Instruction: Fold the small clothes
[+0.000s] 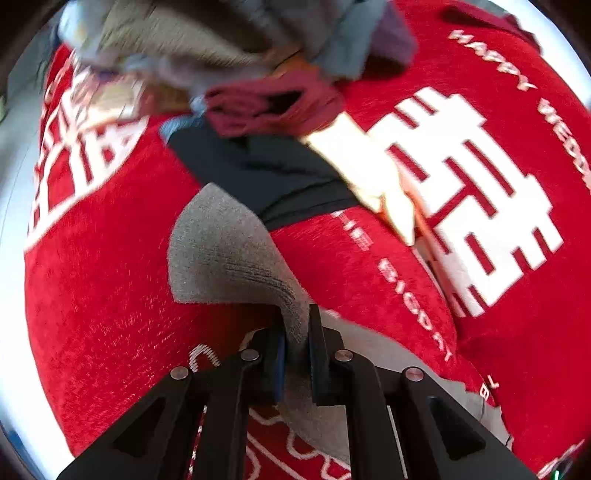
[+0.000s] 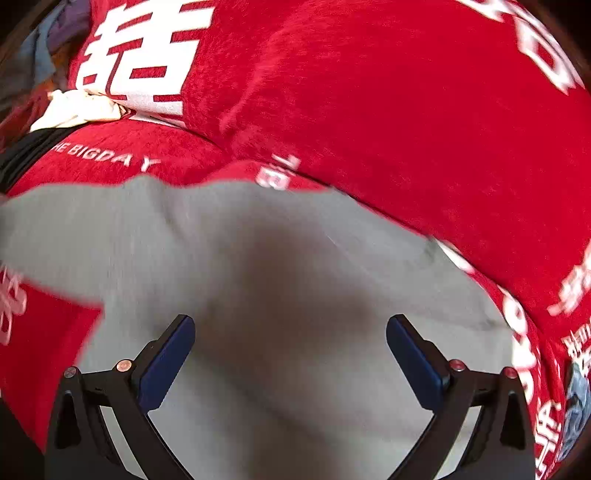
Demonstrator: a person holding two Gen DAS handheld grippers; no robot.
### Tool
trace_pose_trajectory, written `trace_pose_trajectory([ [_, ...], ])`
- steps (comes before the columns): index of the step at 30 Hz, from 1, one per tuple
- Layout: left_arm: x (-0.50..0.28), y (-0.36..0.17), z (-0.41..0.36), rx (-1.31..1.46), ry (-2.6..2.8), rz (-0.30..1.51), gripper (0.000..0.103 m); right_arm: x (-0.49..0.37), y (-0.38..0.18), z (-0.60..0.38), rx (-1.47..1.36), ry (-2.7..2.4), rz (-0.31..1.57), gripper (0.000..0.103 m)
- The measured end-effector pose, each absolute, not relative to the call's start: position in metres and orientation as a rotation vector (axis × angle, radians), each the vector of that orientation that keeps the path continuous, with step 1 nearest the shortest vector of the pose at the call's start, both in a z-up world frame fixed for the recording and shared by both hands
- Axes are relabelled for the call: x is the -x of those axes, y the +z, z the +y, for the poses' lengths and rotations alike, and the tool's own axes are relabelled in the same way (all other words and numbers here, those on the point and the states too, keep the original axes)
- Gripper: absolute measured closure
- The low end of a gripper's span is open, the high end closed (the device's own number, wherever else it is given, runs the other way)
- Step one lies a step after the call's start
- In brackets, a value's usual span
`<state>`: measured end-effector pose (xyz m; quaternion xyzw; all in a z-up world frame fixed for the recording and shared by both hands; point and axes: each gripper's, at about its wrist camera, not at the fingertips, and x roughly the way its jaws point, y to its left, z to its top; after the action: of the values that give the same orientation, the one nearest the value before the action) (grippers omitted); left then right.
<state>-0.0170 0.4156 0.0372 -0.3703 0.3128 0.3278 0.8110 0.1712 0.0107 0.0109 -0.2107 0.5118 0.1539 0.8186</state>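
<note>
A small grey garment point(image 1: 225, 254) lies on a red blanket with white lettering. My left gripper point(image 1: 297, 325) is shut on an edge of this grey garment, and the cloth curls up from the pinch between the two black fingers. In the right wrist view the same grey garment point(image 2: 280, 288) spreads wide and blurred under my right gripper point(image 2: 290, 332). That gripper stands open above the cloth, its blue pads point(image 2: 168, 358) far apart with nothing pinched between them.
A pile of other clothes sits at the far side: a dark navy piece point(image 1: 258, 162), a maroon piece point(image 1: 273, 107), a cream piece point(image 1: 365, 170) and grey-blue items point(image 1: 207, 33). The red blanket point(image 2: 388, 110) covers the whole surface.
</note>
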Motion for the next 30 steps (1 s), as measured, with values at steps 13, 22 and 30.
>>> trace_pose_trajectory([
  [13,-0.012,0.095,0.336,0.514,0.609,0.682,0.093,-0.14,0.0,0.088,0.497,0.494,1.07,0.005],
  [22,-0.102,0.098,0.18,0.301,0.398,0.837,0.093,-0.158,0.032,-0.132,0.342,0.216,1.102,0.005],
  [30,-0.149,0.136,0.0,0.125,0.182,0.812,0.093,-0.14,0.055,-0.272,0.181,0.1,1.053,0.005],
])
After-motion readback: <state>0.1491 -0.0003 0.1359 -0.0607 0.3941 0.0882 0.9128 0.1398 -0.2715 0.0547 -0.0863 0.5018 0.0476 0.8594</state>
